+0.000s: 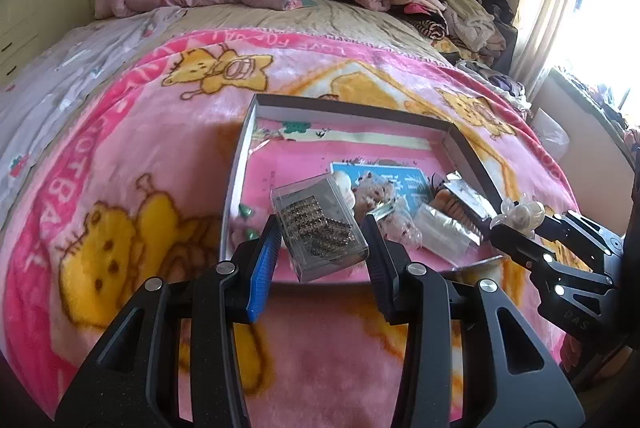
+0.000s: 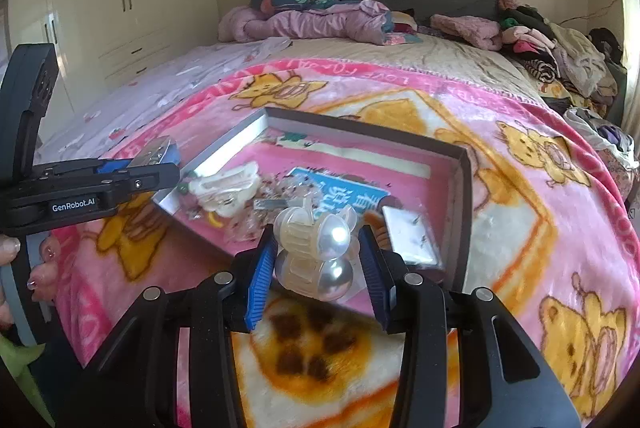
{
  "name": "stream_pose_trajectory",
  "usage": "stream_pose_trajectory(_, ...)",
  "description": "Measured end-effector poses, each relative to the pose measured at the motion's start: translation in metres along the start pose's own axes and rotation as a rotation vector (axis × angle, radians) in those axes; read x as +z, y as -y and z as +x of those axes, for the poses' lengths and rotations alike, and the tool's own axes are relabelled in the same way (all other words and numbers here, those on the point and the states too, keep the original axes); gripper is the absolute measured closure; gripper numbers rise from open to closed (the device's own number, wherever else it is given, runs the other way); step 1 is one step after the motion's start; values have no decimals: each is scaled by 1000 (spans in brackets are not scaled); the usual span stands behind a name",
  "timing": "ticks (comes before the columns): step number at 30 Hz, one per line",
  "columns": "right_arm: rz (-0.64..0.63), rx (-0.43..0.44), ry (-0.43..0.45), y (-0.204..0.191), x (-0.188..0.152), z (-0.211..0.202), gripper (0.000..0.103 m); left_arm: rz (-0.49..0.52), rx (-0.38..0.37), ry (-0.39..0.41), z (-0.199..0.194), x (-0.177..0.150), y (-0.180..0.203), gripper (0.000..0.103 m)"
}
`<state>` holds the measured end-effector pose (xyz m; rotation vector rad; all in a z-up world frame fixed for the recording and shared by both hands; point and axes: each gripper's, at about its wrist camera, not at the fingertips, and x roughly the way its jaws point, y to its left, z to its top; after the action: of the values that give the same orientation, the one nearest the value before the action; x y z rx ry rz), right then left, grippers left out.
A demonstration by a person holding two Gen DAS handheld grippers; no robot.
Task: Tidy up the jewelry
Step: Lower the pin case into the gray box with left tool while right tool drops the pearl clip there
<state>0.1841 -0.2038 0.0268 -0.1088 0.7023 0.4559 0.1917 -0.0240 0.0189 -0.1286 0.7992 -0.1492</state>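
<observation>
A: A bedroom: a bed (image 1: pixel 340 24) with a grey headboard, pale wardrobes along the wall, a bright window with a curtain. A pink cartoon-bear blanket (image 1: pixel 132 156) covers the near part of the bed, and heaped clothes (image 2: pixel 560 48) lie along its far side.

B: And the jewelry?

A: A shallow open box (image 1: pixel 240 164) with grey walls sits on the blanket. Inside it lie a blue printed card (image 2: pixel 340 188), a cream hair claw clip (image 2: pixel 224 188), some clear packets (image 1: pixel 440 232) and a few small green pieces near its left wall.

B: What has the left claw (image 1: pixel 320 240) got?

A: A clear plastic case of dark, glittering rhinestone pieces (image 1: pixel 318 228), tilted and clamped between the two pads, which are drawn in close against its sides. It hangs over the near left corner of the box, off the blanket.

B: The right claw (image 2: pixel 316 256)?

A: It grips a translucent hair clip with two large pearl-like balls (image 2: pixel 316 248). The jaws stand partly closed, both pads against the clip. It is held above the near edge of the box, clear of the things inside.

B: How do the two stand?

A: Side by side, apart. In the right view a hand with painted nails (image 2: pixel 40 268) shows at the left edge, below the left claw.
</observation>
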Motion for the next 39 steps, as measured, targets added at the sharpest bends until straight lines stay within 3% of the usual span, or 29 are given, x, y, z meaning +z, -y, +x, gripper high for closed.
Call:
stream_pose_trajectory(22,90,-98,-3,53,8,20,63,86,-58,-44,50,24,43,70)
stream_pose_trajectory(36,122,-59,-89,54,-16,43,63,140,-54,-126,88,9,57,70)
stream_pose_trajectory(39,118,-51,-105,51,-22,46,63,153,-52,-123,88,7,58,65)
